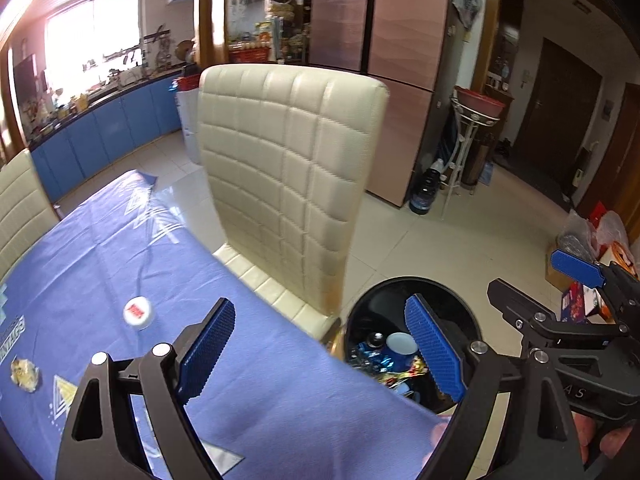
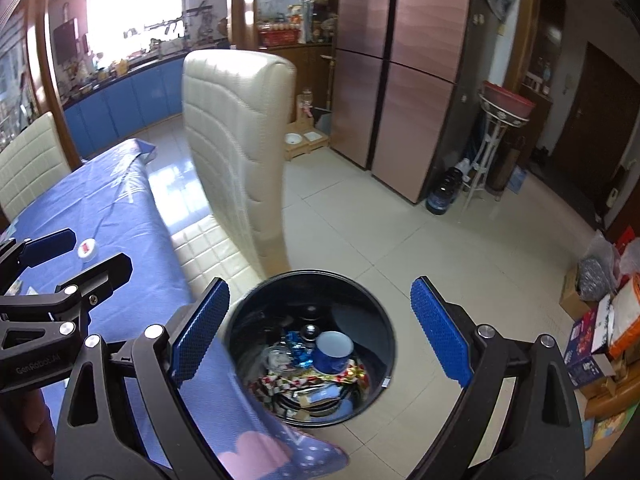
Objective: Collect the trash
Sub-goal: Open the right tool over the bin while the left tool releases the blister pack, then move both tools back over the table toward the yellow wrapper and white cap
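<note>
Both tongs gaping, empty: right tongs point(image 2: 320, 334) over the bin point(image 2: 376, 300), left tongs point(image 1: 320, 346) at the surface point(image 1: 120, 240) edge. Remaining trash, white cap point(image 1: 137, 313) and wrapper point(image 1: 25, 372), far left; risk of snagging cloth.

Cream chair point(image 1: 288, 184) pushed against blue-clothed table point(image 1: 120, 264). Beyond chair, pink fridge point(image 1: 384, 24). Right of fridge, red basin point(image 1: 480, 102) on white stand point(image 1: 466, 148); dark jug point(image 1: 425, 194) at stand's foot.

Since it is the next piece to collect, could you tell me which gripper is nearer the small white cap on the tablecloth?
Left. The left gripper hangs over the table just right of the white cap; the right gripper is over the bin.
</note>
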`<action>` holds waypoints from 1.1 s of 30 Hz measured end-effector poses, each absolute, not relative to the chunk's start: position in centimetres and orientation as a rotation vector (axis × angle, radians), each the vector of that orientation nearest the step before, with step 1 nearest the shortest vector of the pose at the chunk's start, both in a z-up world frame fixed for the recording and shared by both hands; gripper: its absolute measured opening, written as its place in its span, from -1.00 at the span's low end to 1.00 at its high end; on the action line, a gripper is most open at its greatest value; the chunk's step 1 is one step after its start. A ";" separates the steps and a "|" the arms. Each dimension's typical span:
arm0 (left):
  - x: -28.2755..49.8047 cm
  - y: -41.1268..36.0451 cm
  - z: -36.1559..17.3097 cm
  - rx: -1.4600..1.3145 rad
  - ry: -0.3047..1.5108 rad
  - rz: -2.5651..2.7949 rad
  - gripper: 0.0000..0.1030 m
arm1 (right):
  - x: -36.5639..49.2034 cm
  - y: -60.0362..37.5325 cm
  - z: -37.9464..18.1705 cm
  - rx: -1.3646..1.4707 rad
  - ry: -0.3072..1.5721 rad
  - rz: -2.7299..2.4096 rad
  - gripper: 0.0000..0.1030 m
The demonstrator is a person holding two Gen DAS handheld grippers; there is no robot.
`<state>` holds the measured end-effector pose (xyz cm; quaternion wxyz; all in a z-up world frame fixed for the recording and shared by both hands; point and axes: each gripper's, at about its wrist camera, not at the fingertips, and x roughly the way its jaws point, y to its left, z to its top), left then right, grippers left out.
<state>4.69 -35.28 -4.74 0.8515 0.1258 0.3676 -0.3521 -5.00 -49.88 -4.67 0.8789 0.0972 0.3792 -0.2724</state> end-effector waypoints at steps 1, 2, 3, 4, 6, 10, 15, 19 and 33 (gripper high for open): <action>5.1 -34.1 -4.7 0.259 0.774 -0.718 0.65 | -4.4 -49.1 -4.6 0.196 0.791 -0.549 0.77; 5.4 -33.4 -4.6 0.254 0.774 -0.703 0.65 | -3.9 -48.5 -4.6 0.191 0.791 -0.532 0.77; 5.8 -32.2 -4.4 0.245 0.773 -0.681 0.65 | -3.3 -47.6 -4.6 0.179 0.790 -0.512 0.77; 6.1 -31.3 -4.4 0.238 0.773 -0.664 0.65 | -2.7 -46.8 -4.5 0.169 0.790 -0.498 0.77; 6.7 -29.3 -4.2 0.223 0.772 -0.628 0.65 | -1.6 -45.1 -4.2 0.147 0.787 -0.459 0.77; 8.1 -24.9 -3.8 0.186 0.771 -0.549 0.65 | 0.5 -42.0 -3.9 0.120 0.783 -0.395 0.77; 9.5 -19.7 -3.6 0.137 0.772 -0.453 0.65 | 2.8 -37.8 -3.7 0.077 0.780 -0.314 0.77; 10.2 -16.4 -3.7 0.105 0.781 -0.393 0.65 | 4.2 -35.0 -3.6 0.052 0.780 -0.260 0.77; 11.2 -8.8 -3.8 0.042 0.783 -0.279 0.65 | 7.1 -28.0 -3.1 -0.009 0.780 -0.154 0.77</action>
